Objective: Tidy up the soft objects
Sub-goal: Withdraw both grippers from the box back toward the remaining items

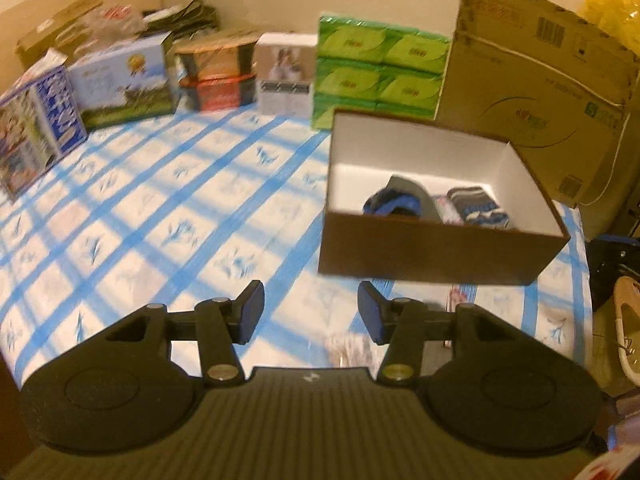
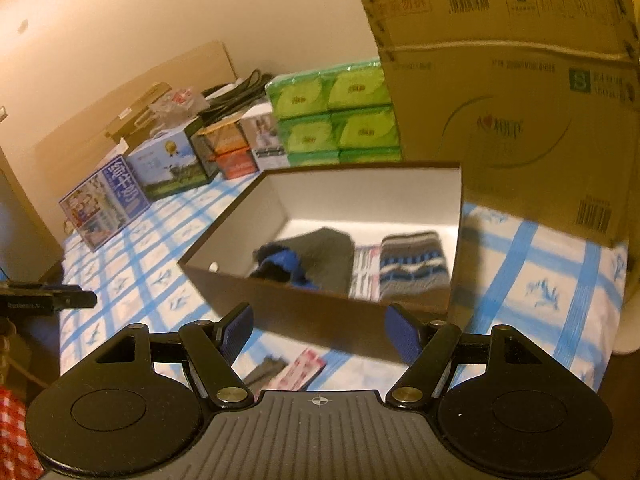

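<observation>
Open brown boxes: we count one [image 2: 328,312].
Soft bundles inside it: we see three, one dark grey with blue [image 2: 304,256], one pink-striped [image 2: 366,272], one grey patterned [image 2: 414,264].
Green tissue packs: we count six faces showing in one stack [image 1: 380,76].
Large cardboard cartons: one [image 1: 532,92].

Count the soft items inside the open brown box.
3 visible in the brown box: a grey-and-blue bundle on the left, a pink-striped piece in the middle, a patterned knit on the right. The near wall may hide more.

Left gripper [image 1: 311,312] jaws apart, empty; socks [image 1: 478,208] in brown box [image 1: 440,256]
</observation>
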`<state>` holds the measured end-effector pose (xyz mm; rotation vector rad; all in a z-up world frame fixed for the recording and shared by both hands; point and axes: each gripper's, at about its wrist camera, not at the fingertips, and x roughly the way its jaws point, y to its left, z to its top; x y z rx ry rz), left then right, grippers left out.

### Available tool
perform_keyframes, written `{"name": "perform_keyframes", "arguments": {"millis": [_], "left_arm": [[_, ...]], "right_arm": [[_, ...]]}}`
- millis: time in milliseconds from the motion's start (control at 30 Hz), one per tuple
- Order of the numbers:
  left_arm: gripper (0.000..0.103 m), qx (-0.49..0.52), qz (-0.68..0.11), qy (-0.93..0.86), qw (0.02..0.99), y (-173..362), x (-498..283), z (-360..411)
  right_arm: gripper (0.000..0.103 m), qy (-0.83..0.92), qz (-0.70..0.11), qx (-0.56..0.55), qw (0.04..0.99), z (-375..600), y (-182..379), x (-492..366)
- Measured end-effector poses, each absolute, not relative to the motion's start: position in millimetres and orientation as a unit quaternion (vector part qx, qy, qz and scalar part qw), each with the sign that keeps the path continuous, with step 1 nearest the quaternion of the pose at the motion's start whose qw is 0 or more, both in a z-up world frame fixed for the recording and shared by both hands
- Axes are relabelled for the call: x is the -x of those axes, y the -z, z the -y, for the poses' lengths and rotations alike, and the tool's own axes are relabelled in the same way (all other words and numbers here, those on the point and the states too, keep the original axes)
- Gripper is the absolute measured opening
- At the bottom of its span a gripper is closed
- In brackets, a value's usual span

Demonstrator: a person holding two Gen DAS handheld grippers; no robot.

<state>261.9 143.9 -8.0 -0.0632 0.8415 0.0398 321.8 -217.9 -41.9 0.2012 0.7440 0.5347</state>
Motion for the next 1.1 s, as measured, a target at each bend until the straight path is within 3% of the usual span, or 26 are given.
{"name": "perform_keyframes", "arguments": {"millis": [467,1100], "left_arm": [[0.049,0.075,-0.450,-0.035,0.889,44.5,-217.0,-130.2],[0.050,0.083,-0.470,-0.027,0.878,73.8,-213.6,-105.6]], "right_arm": [[0.073,-0.268,-0.408,-0.124,0.864,205.3,74.4,-284.6],[0.073,-0.272,-0.455,-0.131,0.838,181.9,111.4,-271.1]]}}
